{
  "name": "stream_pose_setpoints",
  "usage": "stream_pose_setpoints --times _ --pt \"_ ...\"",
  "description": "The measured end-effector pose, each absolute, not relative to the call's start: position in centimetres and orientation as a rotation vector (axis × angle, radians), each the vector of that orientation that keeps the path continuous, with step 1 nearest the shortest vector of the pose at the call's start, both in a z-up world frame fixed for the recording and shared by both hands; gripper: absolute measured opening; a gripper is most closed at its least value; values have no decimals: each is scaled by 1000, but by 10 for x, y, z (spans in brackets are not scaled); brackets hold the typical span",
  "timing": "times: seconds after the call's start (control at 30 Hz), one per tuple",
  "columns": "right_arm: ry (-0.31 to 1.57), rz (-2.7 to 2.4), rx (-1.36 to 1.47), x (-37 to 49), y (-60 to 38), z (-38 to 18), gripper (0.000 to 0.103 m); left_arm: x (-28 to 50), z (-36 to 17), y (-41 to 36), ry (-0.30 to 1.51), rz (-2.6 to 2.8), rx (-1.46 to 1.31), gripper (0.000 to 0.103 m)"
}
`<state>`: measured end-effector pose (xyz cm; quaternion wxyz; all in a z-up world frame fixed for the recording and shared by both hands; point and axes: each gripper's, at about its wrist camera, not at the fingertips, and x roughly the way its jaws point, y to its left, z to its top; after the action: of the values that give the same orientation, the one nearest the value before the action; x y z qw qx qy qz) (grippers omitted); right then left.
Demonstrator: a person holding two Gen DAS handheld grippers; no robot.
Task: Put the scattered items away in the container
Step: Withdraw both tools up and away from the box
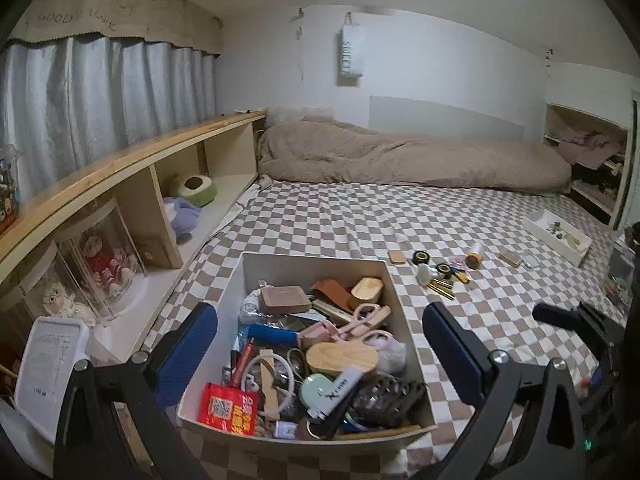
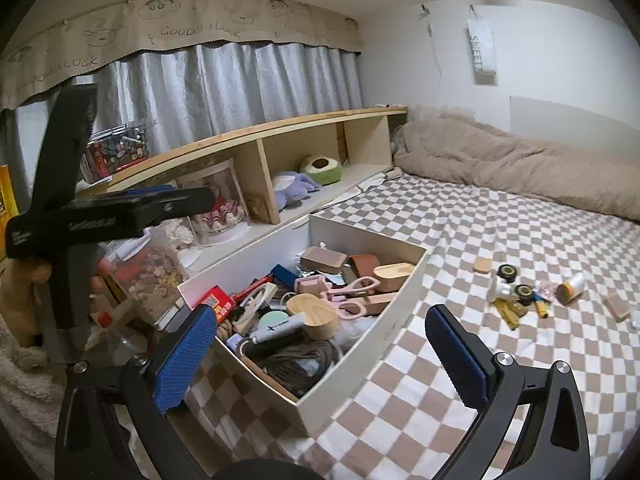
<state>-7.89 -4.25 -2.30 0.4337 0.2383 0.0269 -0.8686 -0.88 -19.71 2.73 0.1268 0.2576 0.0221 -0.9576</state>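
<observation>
Left wrist view: the left gripper (image 1: 320, 354) hangs above the near end of the container (image 1: 256, 280), jaws wide and holding nothing. The container, a white open box on the checkered bedspread (image 1: 320, 216), is already crowded: pink scissors (image 1: 366, 320), a round wooden lid (image 1: 342, 356), a red packet (image 1: 228, 408) and a brown case (image 1: 284, 300) lie heaped among other items. To the far right of it the scattered items remain on the bed: two black tape rolls (image 1: 421, 257), a small bottle with a cork-coloured cap (image 1: 474, 257), a wooden block (image 1: 397, 257), yellow batteries (image 1: 440, 286) and a second block (image 1: 510, 258). A white tray (image 1: 558, 236) sits further right. The right gripper (image 1: 560, 314) shows at the right edge.

Right wrist view: the right gripper (image 2: 320, 354) is over the container's near right corner (image 2: 360, 352), jaws wide and empty. The loose group lies to the far right, well apart from it: tape rolls (image 2: 507, 271), bottle (image 2: 570, 288), batteries (image 2: 506, 312), block (image 2: 482, 266).

Assessment: the task appears part done. Risks: the small items lie close together, so closing on one may knock a neighbour aside; the bottle and tape rolls would likely roll on the soft bedspread; a release onto the heaped contents could let an item slide over the low wall.
</observation>
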Motion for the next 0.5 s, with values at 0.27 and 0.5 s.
stream_pose_setpoints --times 0.27,0.5 --pt "78 -2215 578 -70 -11 -18 103 19 27 -167 -13 -2799 700 103" --pt "86 -2262 569 -65 11 -16 103 37 21 -148 -29 -2805 669 103"
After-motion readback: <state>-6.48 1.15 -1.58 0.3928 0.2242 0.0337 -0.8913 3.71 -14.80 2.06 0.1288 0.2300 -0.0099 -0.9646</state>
